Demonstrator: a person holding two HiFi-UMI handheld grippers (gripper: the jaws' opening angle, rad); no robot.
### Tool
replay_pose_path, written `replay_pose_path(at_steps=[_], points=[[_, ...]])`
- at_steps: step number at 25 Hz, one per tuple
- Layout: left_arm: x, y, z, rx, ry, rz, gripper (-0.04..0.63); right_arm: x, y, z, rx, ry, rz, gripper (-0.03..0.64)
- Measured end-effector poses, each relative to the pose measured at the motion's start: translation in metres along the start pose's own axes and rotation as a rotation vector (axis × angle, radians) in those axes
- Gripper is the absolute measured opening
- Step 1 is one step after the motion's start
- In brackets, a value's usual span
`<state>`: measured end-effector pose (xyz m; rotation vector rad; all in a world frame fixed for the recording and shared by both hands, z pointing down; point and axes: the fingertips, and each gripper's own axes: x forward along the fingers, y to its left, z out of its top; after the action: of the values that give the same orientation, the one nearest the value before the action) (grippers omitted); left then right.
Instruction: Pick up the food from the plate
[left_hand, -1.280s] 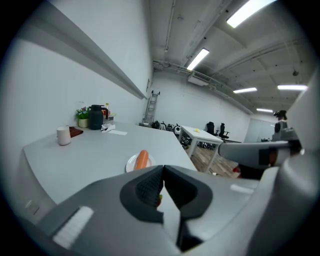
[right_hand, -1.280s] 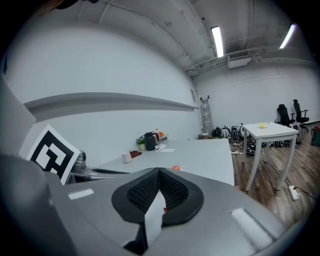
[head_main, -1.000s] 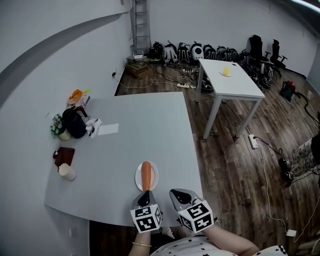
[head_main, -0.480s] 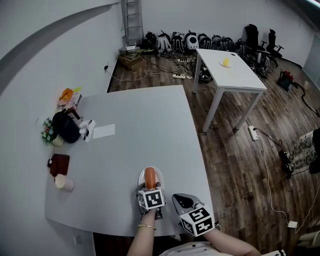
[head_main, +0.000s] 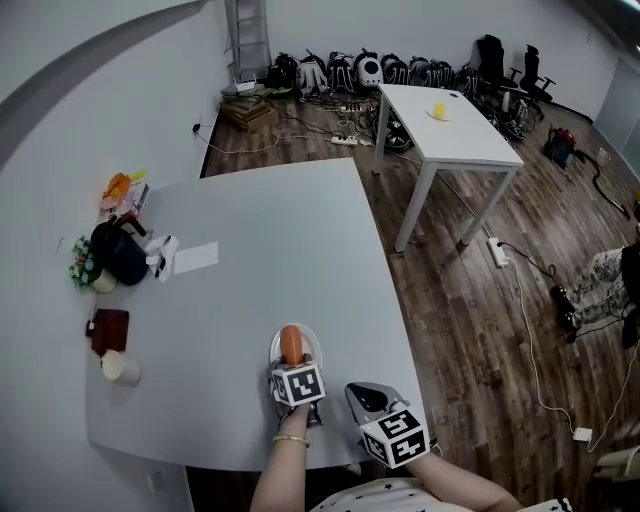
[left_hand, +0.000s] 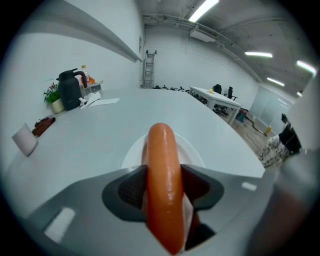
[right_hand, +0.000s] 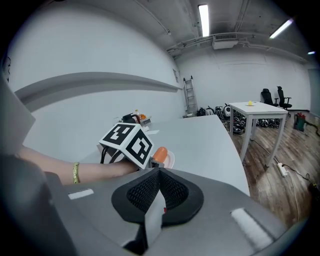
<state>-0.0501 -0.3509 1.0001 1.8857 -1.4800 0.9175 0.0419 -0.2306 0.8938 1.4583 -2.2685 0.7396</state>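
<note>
An orange sausage (head_main: 291, 342) lies lengthwise on a small white plate (head_main: 311, 338) near the front edge of the grey table (head_main: 260, 250). My left gripper (head_main: 292, 362) is over the plate's near side, and its jaws are closing with the sausage between them. In the left gripper view the sausage (left_hand: 162, 170) fills the gap, both dark pads (left_hand: 131, 189) touch its sides, and it still rests on the plate (left_hand: 134, 152). My right gripper (head_main: 366, 396) hangs at the table's front edge, right of the plate; its jaws (right_hand: 159, 192) are shut with nothing between them.
At the table's left side stand a black kettle (head_main: 120, 256), a small plant (head_main: 84, 272), a brown wallet (head_main: 108, 328), a white cup (head_main: 119, 368) and a paper sheet (head_main: 196, 257). A second white table (head_main: 455, 135) stands further right, with cables on the wooden floor (head_main: 520, 290).
My left gripper has moved forward from the table's edge over the plate, and its jaws now stand either side of the sausage. The right gripper has hardly moved.
</note>
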Motion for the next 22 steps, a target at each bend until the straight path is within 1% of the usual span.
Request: replay_pose_path(at_steps=[2,4,6,9,13,16,19,22], points=[[-0.001,0.001,0.002,-0.013,-0.015,-0.009,0.210,-0.001,0.003,0.001,-0.009,-0.001,0.007,-0.002],[-0.007,0.003,0.004,-0.054,-0.048,-0.030,0.209,-0.004,0.006,0.001,-0.015,-0.006,0.011,-0.002],[-0.021,0.001,0.007,-0.091,-0.092,-0.066,0.209,-0.008,0.007,0.002,-0.021,-0.016,0.013,-0.002],[-0.054,-0.008,0.011,-0.119,-0.166,-0.132,0.207,-0.016,0.006,0.007,-0.032,-0.037,0.012,-0.002],[-0.107,-0.013,0.009,-0.203,-0.274,-0.204,0.207,-0.025,0.005,0.012,-0.038,-0.066,0.009,-0.002],[-0.148,-0.019,0.002,-0.248,-0.343,-0.245,0.207,-0.034,0.006,0.015,-0.047,-0.090,0.019,-0.002],[-0.181,-0.023,-0.008,-0.264,-0.381,-0.275,0.207,-0.039,0.011,0.015,-0.068,-0.106,0.034,-0.002],[-0.207,-0.022,-0.018,-0.278,-0.421,-0.279,0.207,-0.044,0.016,0.014,-0.084,-0.121,0.049,-0.002]])
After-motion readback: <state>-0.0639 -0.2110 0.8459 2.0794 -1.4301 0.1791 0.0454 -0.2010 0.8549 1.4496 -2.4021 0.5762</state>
